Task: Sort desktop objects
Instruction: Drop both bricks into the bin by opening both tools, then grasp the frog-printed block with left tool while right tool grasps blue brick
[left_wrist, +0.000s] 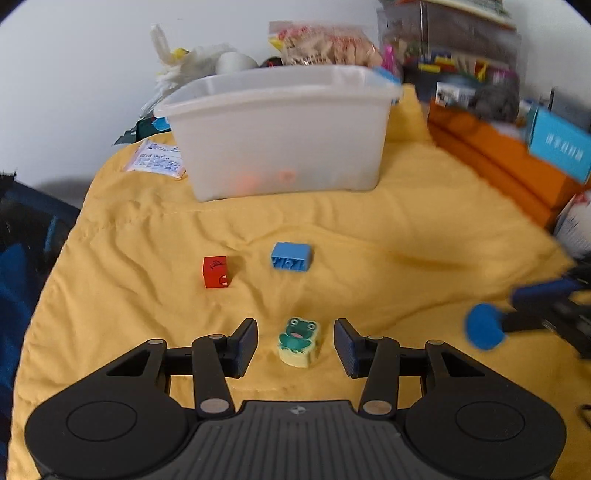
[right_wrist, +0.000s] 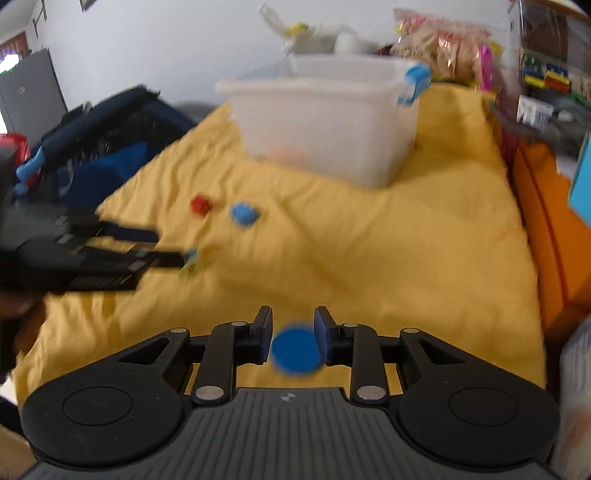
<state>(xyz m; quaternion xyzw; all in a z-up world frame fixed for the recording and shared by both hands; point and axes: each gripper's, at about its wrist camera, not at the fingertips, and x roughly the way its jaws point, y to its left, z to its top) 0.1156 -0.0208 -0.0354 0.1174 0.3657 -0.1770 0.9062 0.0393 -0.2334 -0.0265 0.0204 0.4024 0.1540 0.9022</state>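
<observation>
A frog-printed block (left_wrist: 298, 341) lies on the yellow cloth (left_wrist: 369, 229) between the fingers of my left gripper (left_wrist: 295, 343), which is open with a clear gap on each side of it. A red cube (left_wrist: 215, 272) and a blue brick (left_wrist: 291, 256) lie a little farther off. A blue round piece (right_wrist: 295, 349) sits between the fingers of my right gripper (right_wrist: 293, 338), filling most of the gap; the picture is blurred and I see no firm pinch. The left wrist view shows that blue round piece (left_wrist: 484, 326) at the right gripper's tips.
A white translucent bin (left_wrist: 280, 129) stands at the back of the cloth with orange shapes showing through its wall. Orange boxes (left_wrist: 498, 155) line the right edge. Bags and toys pile up behind the bin. A dark blue bag (right_wrist: 110, 122) sits off the left edge.
</observation>
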